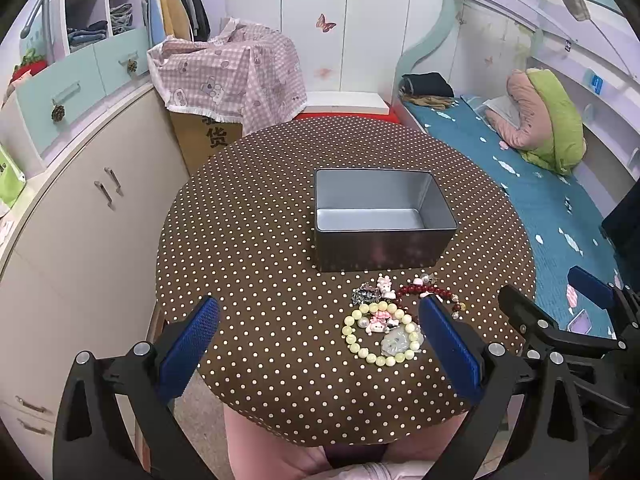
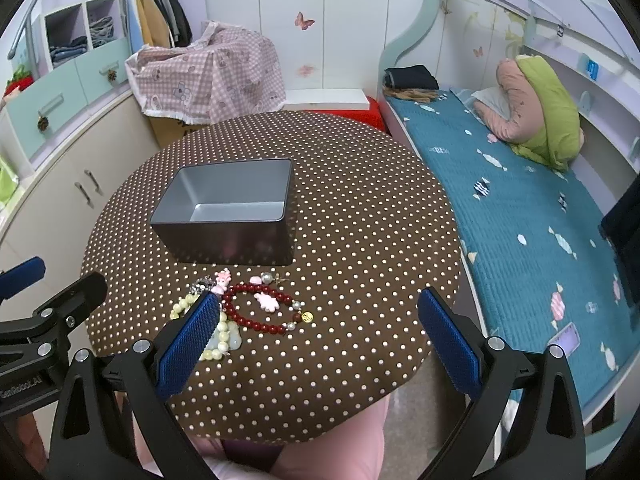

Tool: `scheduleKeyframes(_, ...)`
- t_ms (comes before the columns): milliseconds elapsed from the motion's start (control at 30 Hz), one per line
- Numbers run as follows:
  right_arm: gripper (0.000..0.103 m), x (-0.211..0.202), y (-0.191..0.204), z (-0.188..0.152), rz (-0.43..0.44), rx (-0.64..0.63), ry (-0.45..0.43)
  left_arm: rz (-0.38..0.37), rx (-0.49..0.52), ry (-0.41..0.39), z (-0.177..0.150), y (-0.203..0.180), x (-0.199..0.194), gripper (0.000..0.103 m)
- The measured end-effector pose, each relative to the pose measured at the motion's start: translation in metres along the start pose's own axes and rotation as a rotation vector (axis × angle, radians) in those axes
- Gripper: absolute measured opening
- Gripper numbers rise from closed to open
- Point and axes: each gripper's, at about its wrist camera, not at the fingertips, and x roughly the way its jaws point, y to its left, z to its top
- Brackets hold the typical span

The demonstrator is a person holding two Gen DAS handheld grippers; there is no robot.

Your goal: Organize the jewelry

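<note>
Two bead bracelets lay on the polka-dot tabletop [image 1: 260, 240] just before an open grey metal tin [image 1: 380, 220]: a pale yellow-green bracelet [image 1: 352, 340] with jade-coloured pendant, and a dark red bracelet [image 2: 248, 316] with pearl beads. Pink charms [image 2: 267, 301] sat among them. Left hand-held gripper [image 1: 320, 344] and right hand-held gripper [image 2: 320, 340] were both spread wide, holding nothing.

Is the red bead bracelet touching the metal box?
Apart. The right wrist view shows dotted tablecloth between the red bead bracelet and the near wall of the metal box.
</note>
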Motion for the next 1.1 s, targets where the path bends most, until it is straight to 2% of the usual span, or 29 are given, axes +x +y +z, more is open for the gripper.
scheduleKeyframes(1100,0.096,0.0039,0.0052,-0.001,-0.009,-0.002,0.02,-0.011,-0.008,0.02,-0.004,0.0053,0.0072,0.096)
